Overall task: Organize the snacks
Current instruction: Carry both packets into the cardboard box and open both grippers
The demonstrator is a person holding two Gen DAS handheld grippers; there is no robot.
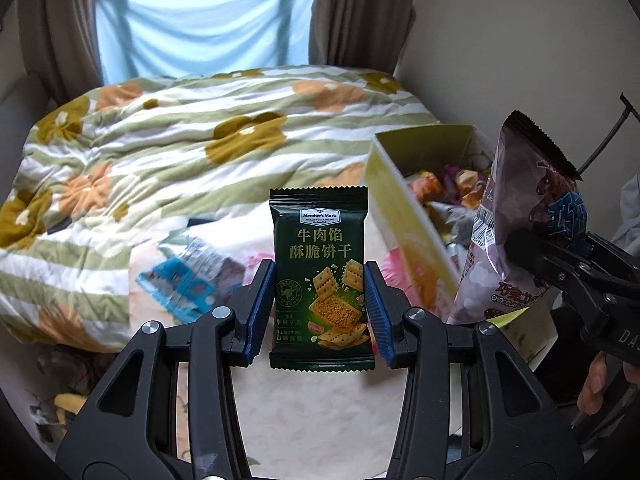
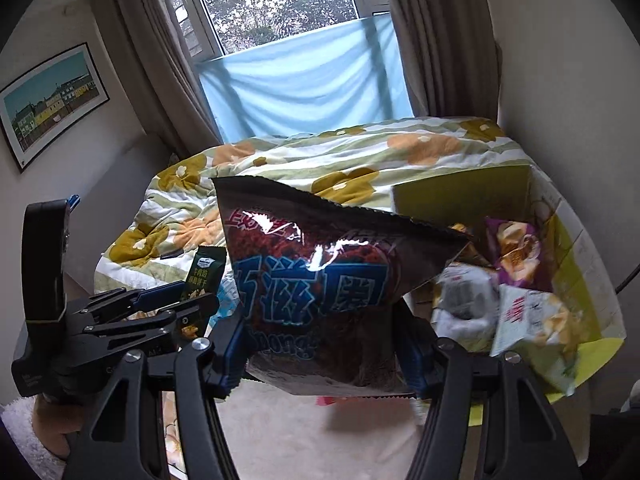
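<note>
Left gripper (image 1: 318, 300) clamped on green cracker packet (image 1: 320, 264), right gripper (image 2: 326, 352) clamped on chocolate bag (image 2: 320, 280); box (image 2: 460, 196) part-filled, blue packet (image 1: 180, 284) left on bed.

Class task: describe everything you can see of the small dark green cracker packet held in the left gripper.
The green cracker packet is a small glossy foil pouch, sealed, with crimped zigzag ends. Its front shows a white Member's Mark logo, gold Chinese lettering and pictured square crackers. It stands upright in the air, label toward the camera, clamped at its lower sides between the blue pads of the left gripper. Nothing else touches it; the floral quilt lies behind.
</note>
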